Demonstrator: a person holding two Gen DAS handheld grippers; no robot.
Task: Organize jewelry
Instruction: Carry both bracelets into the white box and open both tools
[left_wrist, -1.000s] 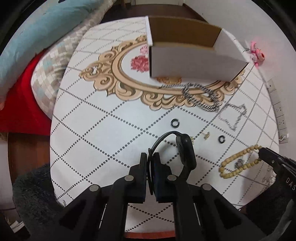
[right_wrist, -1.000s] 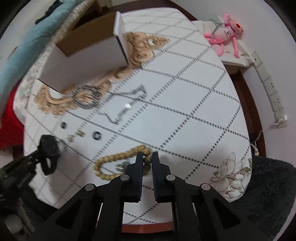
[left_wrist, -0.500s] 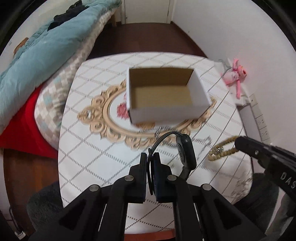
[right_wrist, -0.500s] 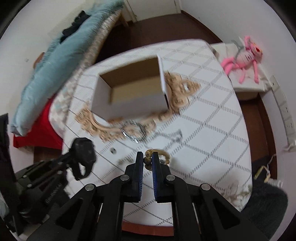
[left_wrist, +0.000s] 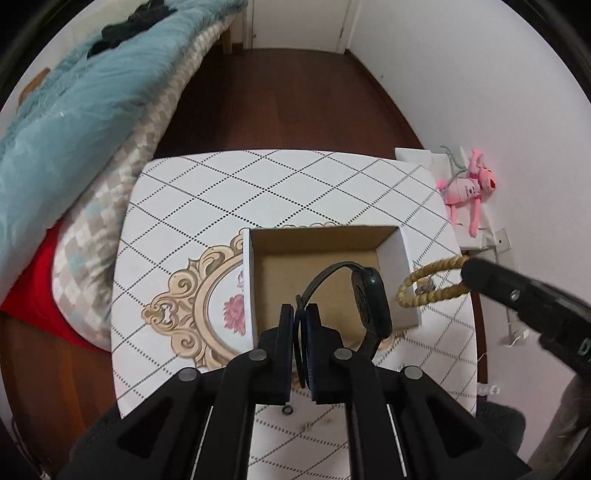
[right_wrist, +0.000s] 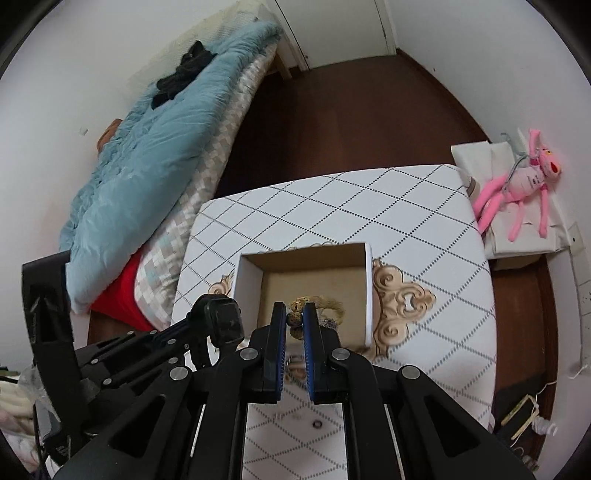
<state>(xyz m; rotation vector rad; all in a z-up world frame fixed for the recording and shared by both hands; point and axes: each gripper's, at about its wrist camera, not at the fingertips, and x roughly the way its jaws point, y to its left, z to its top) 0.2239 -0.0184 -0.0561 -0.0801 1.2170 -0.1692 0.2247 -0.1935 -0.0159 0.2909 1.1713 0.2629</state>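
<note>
An open white cardboard box (left_wrist: 404, 269) (right_wrist: 247, 277) with a brown inside stands on the patterned table. My left gripper (left_wrist: 300, 314) is shut on the strap of a black watch (left_wrist: 371, 304) and holds it high over the box; the watch also shows in the right wrist view (right_wrist: 223, 321). My right gripper (right_wrist: 294, 317) is shut on a tan bead bracelet (right_wrist: 327, 304) and holds it over the box; from the left wrist view the bracelet (left_wrist: 428, 284) hangs beside the box's right wall.
A small black ring (left_wrist: 287, 410) (right_wrist: 316, 424) lies on the table (left_wrist: 295, 184) near its front edge. A bed with a blue quilt (left_wrist: 74, 110) runs along the left. A pink plush toy (left_wrist: 467, 184) lies on a stand at the right.
Both grippers have risen high off the table with the watch and the bracelet and moved over the box. The chains on the table have dropped out of sight.
</note>
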